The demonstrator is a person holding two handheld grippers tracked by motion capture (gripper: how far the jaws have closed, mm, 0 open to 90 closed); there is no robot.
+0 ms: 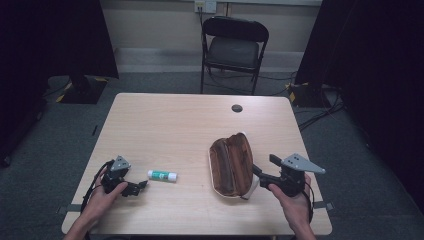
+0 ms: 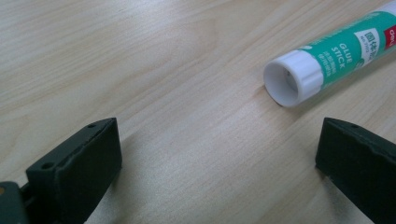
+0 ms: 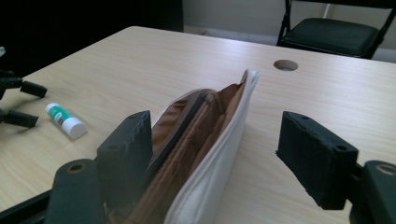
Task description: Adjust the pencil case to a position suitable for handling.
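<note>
Left gripper (image 1: pixel 141 186) sits low on the worktop (image 1: pixel 165 120) near the front edge, jaws spread wide with nothing between them, aimed at the glue stick (image 1: pixel 162 175) just beyond its tips. Glue stick lies flat on its side, white cap end facing that gripper, well apart from the pouch (image 1: pixel 231 165). Pouch, brown lined with a white outer skin, lies open-mouthed right of centre, propped up on its edge. Right gripper (image 1: pixel 261 173) is at the pouch's near right end; in the right gripper view the jaws stand apart either side of the white rim, pads not pressing on it, so no hold.

Risks, as I judge them: glue stick is round and could roll away if one jaw nudges it first. Pouch looks soft, so with no grip on it the mouth may sag shut or the pouch may tip flat, and the stick would then catch on the rim.

Count: one glue stick, one pouch, two grippers, one folding chair (image 1: pixel 233 50) behind the worktop.
</note>
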